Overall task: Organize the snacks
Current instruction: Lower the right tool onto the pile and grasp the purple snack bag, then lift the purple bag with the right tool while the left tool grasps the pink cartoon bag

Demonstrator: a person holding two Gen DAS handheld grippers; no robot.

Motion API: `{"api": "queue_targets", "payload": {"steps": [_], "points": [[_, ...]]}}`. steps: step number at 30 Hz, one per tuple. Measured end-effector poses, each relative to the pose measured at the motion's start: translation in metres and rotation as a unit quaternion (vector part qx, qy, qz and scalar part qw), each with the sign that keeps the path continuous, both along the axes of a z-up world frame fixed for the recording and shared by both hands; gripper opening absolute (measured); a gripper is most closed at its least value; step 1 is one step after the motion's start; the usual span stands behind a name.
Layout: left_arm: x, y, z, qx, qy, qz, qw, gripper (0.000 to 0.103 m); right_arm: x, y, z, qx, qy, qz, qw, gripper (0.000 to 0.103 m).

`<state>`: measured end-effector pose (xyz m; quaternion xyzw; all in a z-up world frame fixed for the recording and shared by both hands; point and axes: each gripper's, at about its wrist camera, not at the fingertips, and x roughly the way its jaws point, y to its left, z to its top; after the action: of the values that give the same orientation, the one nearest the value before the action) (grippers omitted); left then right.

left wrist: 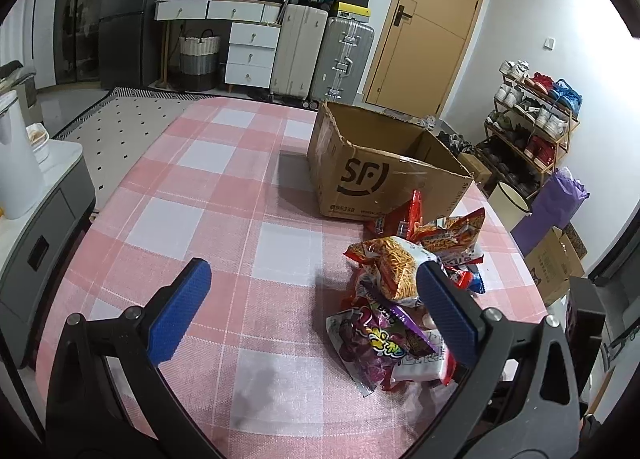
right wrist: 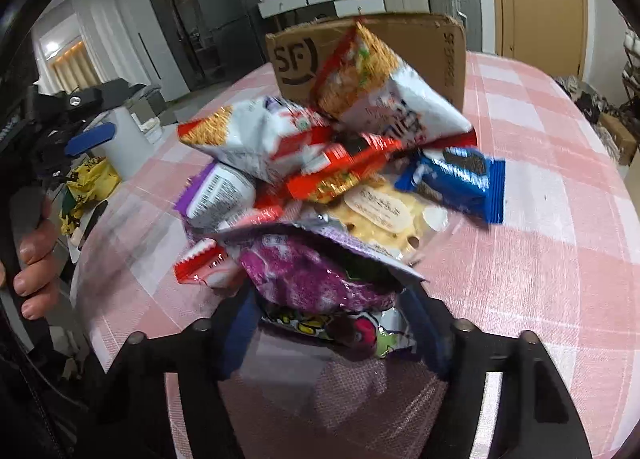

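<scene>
Your left gripper (left wrist: 312, 279) hangs released above the bench (left wrist: 224, 219); your right gripper (right wrist: 332, 323) is grasping the purple snack bag (right wrist: 316, 279) nearest you.

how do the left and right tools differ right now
The left tool is spread wide open with nothing between its blue fingers; the right tool sits around a purple snack bag. The left hangs beside the snack pile; the right is pushed into it. Both are above the pink checked tablecloth.
</scene>
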<state>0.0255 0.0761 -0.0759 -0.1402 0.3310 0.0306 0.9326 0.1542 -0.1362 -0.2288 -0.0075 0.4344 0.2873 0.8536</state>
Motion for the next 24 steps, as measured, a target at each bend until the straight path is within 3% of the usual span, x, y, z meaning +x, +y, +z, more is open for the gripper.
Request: {"api": "queue_targets", "payload": {"steps": [3, 4, 12, 13, 24], "points": [[-0.002, 0.001, 0.002, 0.002, -0.002, 0.002, 1.0, 0.102, -0.001, -0.002, 0.003, 0.002, -0.002, -0.005, 1.0, 0.065], [-0.004, 0.001, 0.003, 0.003, -0.003, 0.003, 1.0, 0.102, -0.004, -0.002, 0.004, 0.006, -0.003, -0.004, 1.0, 0.059], [-0.014, 0.0, 0.007, 0.006, -0.007, 0.003, 1.0, 0.102, -0.02, -0.017, 0.008, 0.032, -0.004, -0.013, 0.999, 0.052], [-0.014, -0.001, 0.008, 0.006, -0.007, 0.003, 1.0, 0.102, -0.022, -0.02, 0.009, 0.037, -0.004, -0.013, 0.999, 0.047], [-0.019, 0.0, 0.005, 0.007, 0.005, 0.003, 1.0, 0.102, -0.032, -0.041, 0.017, 0.063, -0.014, -0.03, 0.997, 0.047]]}}
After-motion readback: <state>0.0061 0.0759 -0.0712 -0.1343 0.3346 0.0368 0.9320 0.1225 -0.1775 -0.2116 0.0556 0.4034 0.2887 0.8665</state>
